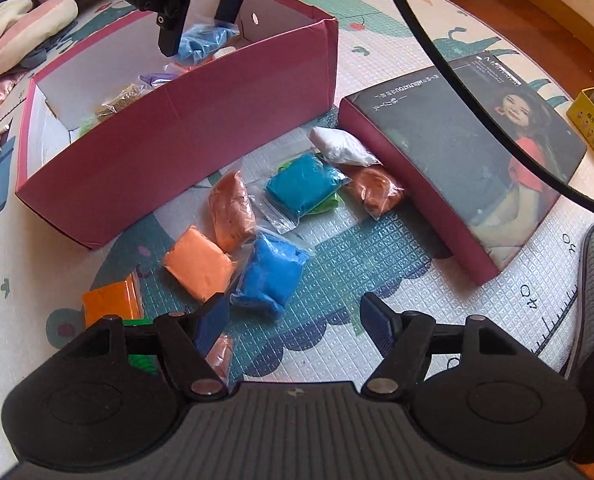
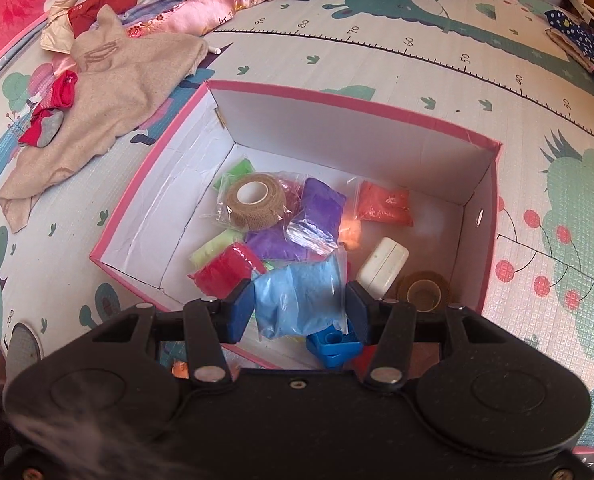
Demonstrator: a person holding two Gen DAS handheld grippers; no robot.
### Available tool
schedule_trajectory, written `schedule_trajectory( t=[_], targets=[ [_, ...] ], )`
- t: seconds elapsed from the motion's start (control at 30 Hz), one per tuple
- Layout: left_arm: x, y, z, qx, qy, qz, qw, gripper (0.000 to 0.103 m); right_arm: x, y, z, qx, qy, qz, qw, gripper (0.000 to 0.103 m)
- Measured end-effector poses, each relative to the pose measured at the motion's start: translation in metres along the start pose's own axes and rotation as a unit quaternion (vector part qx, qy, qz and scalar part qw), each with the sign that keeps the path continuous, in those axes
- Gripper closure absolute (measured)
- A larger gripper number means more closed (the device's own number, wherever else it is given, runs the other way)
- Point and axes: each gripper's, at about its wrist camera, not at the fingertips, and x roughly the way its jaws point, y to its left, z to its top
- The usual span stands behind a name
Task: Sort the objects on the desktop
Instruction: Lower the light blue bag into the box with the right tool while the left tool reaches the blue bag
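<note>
light blue bag (image 2: 297, 300) pinched between right fingers (image 2: 241, 312) over box (image 2: 485, 216), left fingers (image 1: 213, 320) spread

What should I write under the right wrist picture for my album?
Right hand-held gripper holding a light blue clay bag over the pink box of colourful bags.

play mat (image 1: 377, 240) under box (image 1: 185, 140), clay bags (image 1: 269, 276)
</note>
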Motion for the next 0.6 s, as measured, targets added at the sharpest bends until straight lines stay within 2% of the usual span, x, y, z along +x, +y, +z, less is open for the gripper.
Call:
schedule_trajectory(
  t=[0.6],
  targets=[
    [0.035,0.014,0.016,0.006,0.014,0.011,0.9998,0.031,0.028,-0.010,-0.007,0.014,0.019,0.008,1.000,0.053]
  ],
)
